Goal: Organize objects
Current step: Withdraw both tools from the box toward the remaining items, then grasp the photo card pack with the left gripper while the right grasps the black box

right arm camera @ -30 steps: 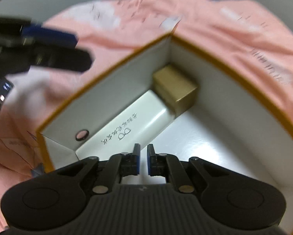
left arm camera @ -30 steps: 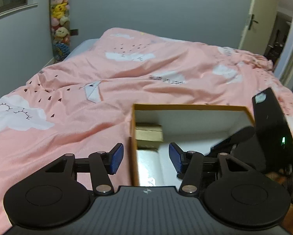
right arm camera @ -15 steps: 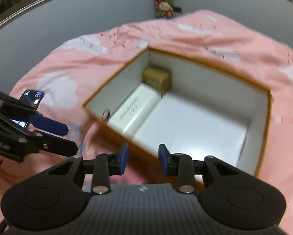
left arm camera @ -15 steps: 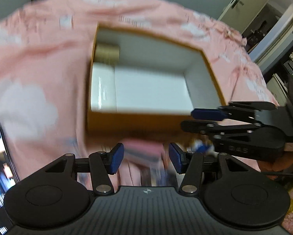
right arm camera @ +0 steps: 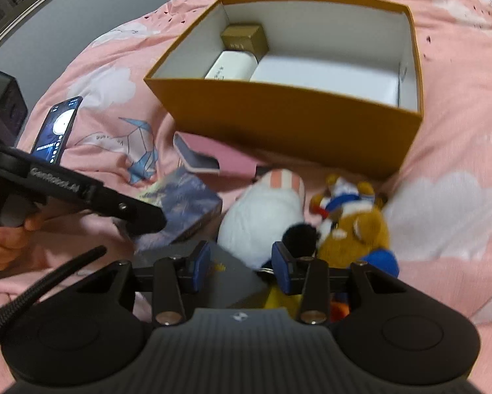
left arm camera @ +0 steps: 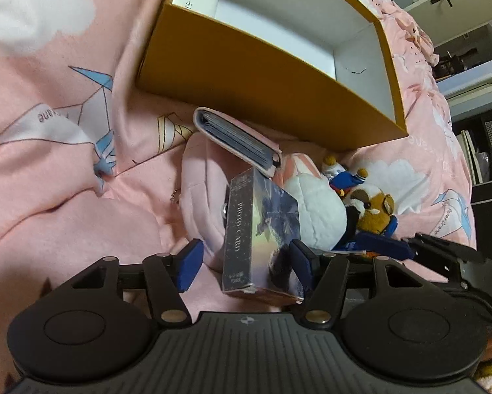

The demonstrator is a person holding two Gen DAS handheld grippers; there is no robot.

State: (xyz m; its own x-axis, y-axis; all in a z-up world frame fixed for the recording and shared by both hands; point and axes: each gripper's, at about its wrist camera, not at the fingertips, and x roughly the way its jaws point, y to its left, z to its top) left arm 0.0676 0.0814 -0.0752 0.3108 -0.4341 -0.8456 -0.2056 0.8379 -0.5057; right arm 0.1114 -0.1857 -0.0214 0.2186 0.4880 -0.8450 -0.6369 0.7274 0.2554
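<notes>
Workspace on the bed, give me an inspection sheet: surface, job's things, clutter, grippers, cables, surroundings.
Surface: pink bedspread with cloud and crane prints, rumpled.
Job's things: open orange box holding a gold box and a white box; in front of it lie a card box, a pink wallet, a white plush and a brown plush.
Clutter: lit phone on the bedspread.
Grippers: left gripper open, jaws just been widening, card box between them, unpressed; right gripper open, just been opening, nothing gripped.
Cables: black cable by the left hand.
Surroundings: grey wall, shelving at the edge.

Pink cloud-print bedspread (right arm camera: pixel 443 216), grey wall (right arm camera: pixel 107 3), dark shelving (left arm camera: pixel 489 151).
</notes>
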